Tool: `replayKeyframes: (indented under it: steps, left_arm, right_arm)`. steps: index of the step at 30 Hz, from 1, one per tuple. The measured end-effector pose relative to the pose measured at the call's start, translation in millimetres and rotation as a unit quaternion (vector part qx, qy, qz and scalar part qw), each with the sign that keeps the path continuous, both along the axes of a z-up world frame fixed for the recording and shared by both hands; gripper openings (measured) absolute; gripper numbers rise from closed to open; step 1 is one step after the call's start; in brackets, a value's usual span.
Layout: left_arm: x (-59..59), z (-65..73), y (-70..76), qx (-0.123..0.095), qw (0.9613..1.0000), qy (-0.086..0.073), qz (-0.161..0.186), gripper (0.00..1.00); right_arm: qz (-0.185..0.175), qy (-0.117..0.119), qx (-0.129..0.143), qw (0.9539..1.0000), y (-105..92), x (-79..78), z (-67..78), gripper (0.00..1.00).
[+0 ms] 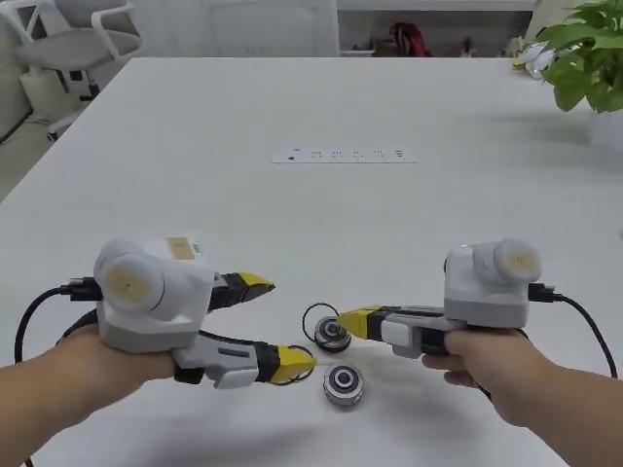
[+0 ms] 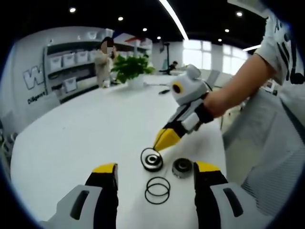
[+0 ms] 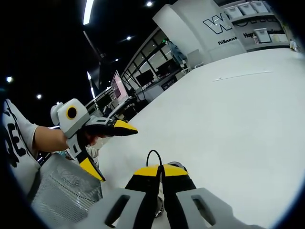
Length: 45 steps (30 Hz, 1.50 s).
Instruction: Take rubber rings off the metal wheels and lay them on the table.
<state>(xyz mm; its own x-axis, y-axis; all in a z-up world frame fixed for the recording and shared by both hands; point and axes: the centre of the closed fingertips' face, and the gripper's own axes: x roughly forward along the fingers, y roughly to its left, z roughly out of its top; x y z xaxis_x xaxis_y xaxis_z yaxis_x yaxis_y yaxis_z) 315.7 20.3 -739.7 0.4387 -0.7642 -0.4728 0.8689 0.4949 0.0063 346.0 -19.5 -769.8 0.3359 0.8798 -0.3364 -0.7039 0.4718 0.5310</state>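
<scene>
Sunk flat into the white desk (image 1: 292, 102) near its middle, 1 white socket strip (image 1: 345, 155). At the far right corner, a leafy green plant (image 1: 584, 53). Past the far left corner, a white office chair (image 1: 73, 39). Behind the far edge, something red (image 1: 409, 37), too small to identify. Along the wall, shelves of white bins (image 2: 66, 71).

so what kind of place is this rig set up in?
Likely an open-plan office or lab workspace: a long white table, wall shelves with storage bins, an office chair and a potted plant.
</scene>
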Motion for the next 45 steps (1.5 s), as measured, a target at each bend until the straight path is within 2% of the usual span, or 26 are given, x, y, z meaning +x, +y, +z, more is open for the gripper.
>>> replayKeyframes:
  steps: [14, 31, 45]
  left_arm:
    - [-7.7, 3.5, 14.1, -0.001, 1.0000, -0.003, 0.008, 0.74]
    - [-12.5, 2.6, 24.4, 0.001, 0.9999, 0.000, 0.013, 0.77]
    - [-12.3, -2.6, 32.8, 0.003, 0.9998, 0.006, 0.021, 0.76]
  right_arm:
    - [0.021, 0.004, 0.003, 0.9998, 16.9, -7.9, 6.5, 0.00]
    - [0.060, 0.024, -0.028, 0.9975, 38.8, -25.3, -10.0, 0.00]
    - [0.064, 0.036, -0.055, 0.9958, 39.1, -29.8, -23.1, 0.00]
